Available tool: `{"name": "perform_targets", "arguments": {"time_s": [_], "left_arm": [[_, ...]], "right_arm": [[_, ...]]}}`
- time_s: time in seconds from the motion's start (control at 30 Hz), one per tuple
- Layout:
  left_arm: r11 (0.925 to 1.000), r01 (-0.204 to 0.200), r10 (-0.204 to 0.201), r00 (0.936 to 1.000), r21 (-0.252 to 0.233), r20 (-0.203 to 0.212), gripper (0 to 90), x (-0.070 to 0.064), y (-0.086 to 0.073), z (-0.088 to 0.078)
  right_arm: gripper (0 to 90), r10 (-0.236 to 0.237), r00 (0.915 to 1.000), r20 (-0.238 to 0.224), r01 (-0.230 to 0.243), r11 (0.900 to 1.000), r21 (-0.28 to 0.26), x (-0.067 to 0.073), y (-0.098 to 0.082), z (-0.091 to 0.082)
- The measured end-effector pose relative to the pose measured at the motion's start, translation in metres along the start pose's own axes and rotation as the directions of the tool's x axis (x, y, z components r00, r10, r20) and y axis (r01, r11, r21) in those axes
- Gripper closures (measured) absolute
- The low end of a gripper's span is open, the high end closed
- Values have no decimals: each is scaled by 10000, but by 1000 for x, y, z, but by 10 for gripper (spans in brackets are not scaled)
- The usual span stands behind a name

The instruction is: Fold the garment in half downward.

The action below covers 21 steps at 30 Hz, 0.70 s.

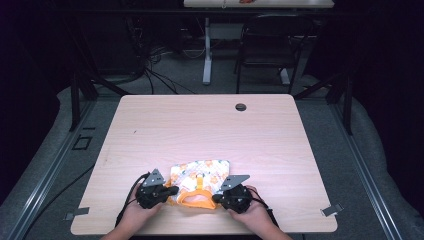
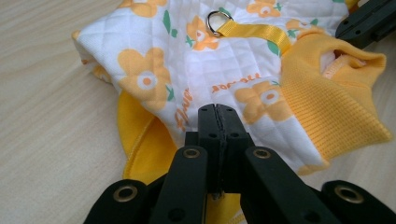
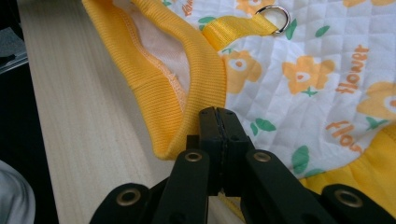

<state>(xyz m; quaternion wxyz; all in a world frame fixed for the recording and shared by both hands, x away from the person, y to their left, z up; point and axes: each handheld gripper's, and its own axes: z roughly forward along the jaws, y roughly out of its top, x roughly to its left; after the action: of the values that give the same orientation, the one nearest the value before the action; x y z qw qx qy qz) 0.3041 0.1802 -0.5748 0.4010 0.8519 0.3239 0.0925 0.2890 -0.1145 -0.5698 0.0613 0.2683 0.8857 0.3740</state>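
Observation:
A small quilted pet garment, white with orange flowers and yellow ribbed trim, lies flat near the front edge of the wooden table. A yellow strap with a metal ring runs down its middle. My left gripper points at the garment's left side with its jaws pressed together, tips over the quilted cloth. My right gripper comes from the right, jaws together beside the ribbed collar. I see no cloth pinched between either pair of jaws.
A dark round grommet hole sits near the table's far edge. Metal clips stick out at the front corners. A dark chair and another table's leg stand on the floor beyond.

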Motion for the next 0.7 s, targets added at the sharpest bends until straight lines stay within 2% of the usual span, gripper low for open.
{"name": "perform_targets", "arguments": {"time_s": [0.23,0.27,0.33,0.37,0.57,0.63,0.7], "left_arm": [[9995,-295,298,9990,87,-338,897,5,8,6],[9995,-295,298,9990,87,-338,897,5,8,6],[9997,-249,251,9989,54,-384,896,6,9,9],[9998,-205,207,9989,52,-415,897,7,10,10],[9998,-221,223,9980,28,-600,897,13,18,17],[9999,-35,29,9979,-98,-651,897,17,19,21],[9999,-62,52,9977,-142,-677,897,19,20,22]], "right_arm": [[900,205,9996,170,-205,9998,16,-9,4,2],[900,353,9993,128,-352,9993,-89,-11,4,3],[900,346,9993,143,-346,9994,-28,-13,4,3],[900,543,9984,185,-540,9984,-174,-16,5,4],[900,388,9981,484,-387,9992,-31,-22,9,4],[900,372,9973,631,-376,9993,52,-27,12,6],[900,463,9964,706,-464,9989,7,-30,13,7]]}}
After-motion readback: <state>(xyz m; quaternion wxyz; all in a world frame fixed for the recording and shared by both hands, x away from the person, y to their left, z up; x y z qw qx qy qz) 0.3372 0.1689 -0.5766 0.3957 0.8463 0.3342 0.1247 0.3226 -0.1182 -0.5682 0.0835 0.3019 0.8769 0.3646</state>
